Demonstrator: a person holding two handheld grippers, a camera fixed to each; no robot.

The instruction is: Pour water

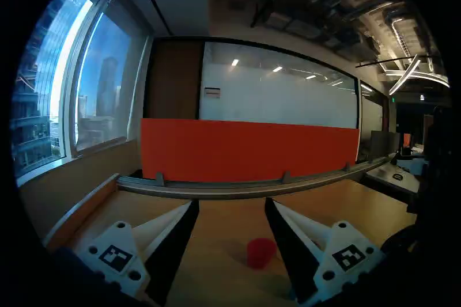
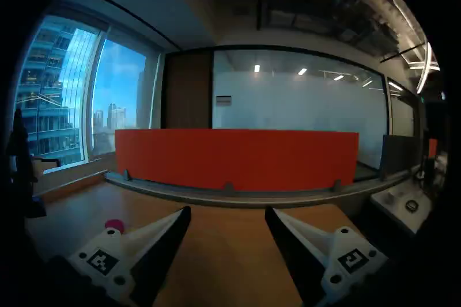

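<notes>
A small red cup stands upright on the wooden desk, low in the left gripper view. My left gripper is open, and the cup sits just in front of it, nearer the right finger, with nothing between the fingers. In the right gripper view my right gripper is open and holds nothing. A small pink object shows on the desk behind its left finger, partly hidden.
An orange divider panel on a grey rail runs along the desk's far edge. Large windows stand to the left. A white side desk with small items lies to the right. A dark object stands at the far left.
</notes>
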